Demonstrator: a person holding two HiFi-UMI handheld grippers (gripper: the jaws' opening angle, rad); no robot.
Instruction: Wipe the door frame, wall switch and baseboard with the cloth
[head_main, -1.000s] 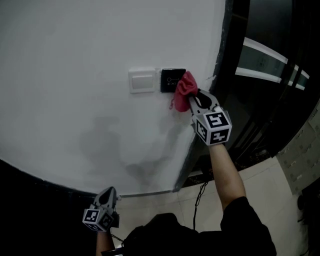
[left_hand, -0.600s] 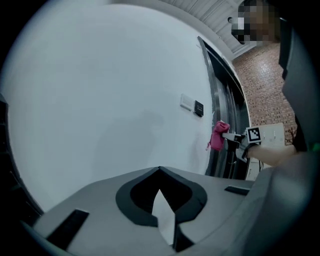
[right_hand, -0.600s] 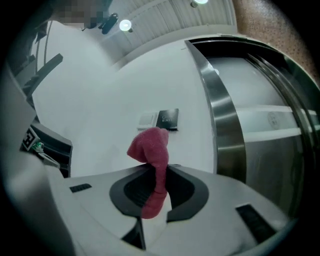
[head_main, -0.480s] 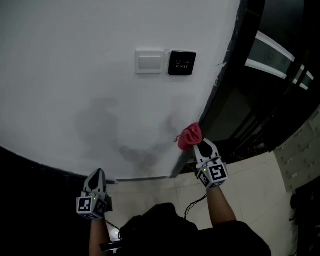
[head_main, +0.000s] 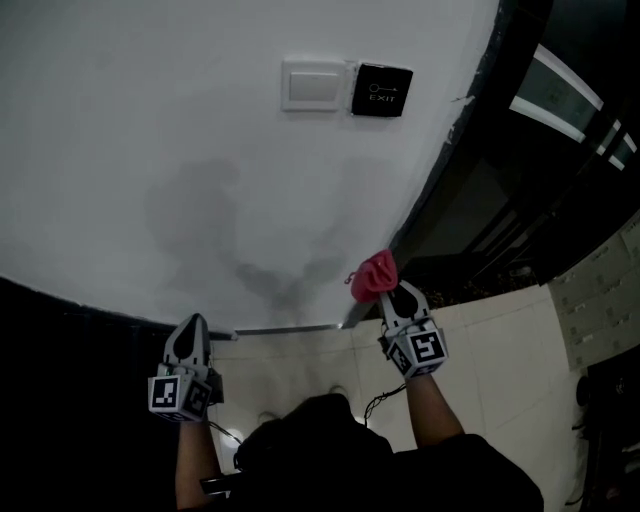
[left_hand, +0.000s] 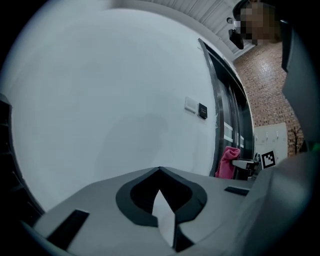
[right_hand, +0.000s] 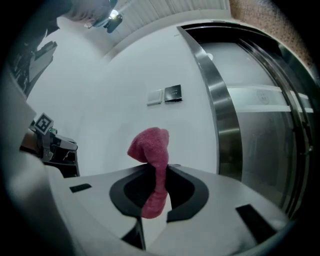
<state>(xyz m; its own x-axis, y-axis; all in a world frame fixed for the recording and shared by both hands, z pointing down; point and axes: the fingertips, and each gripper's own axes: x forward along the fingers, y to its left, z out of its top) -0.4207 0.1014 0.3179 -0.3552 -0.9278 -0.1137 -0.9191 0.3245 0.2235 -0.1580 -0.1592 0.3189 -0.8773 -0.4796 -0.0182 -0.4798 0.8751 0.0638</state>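
Note:
My right gripper (head_main: 387, 292) is shut on a bunched pink cloth (head_main: 372, 277). It holds the cloth low down, against the corner where the white wall meets the dark door frame (head_main: 445, 165). In the right gripper view the cloth (right_hand: 152, 150) sticks up from between the jaws. The white wall switch (head_main: 312, 85) and the black exit button (head_main: 381, 90) are high above it. A thin metal strip (head_main: 285, 328) runs along the wall's foot. My left gripper (head_main: 190, 332) hangs low at the left, shut and holding nothing, and points at the wall.
Glass door panels (head_main: 560, 110) with a metal frame (right_hand: 217, 110) fill the right side. A dark panel (head_main: 60, 330) covers the lower left. Pale floor tiles (head_main: 500, 350) lie below. A cable (head_main: 385, 400) trails by my right arm.
My right gripper has carried the cloth from the exit button down to the foot of the wall by the door frame. The left gripper has barely shifted.

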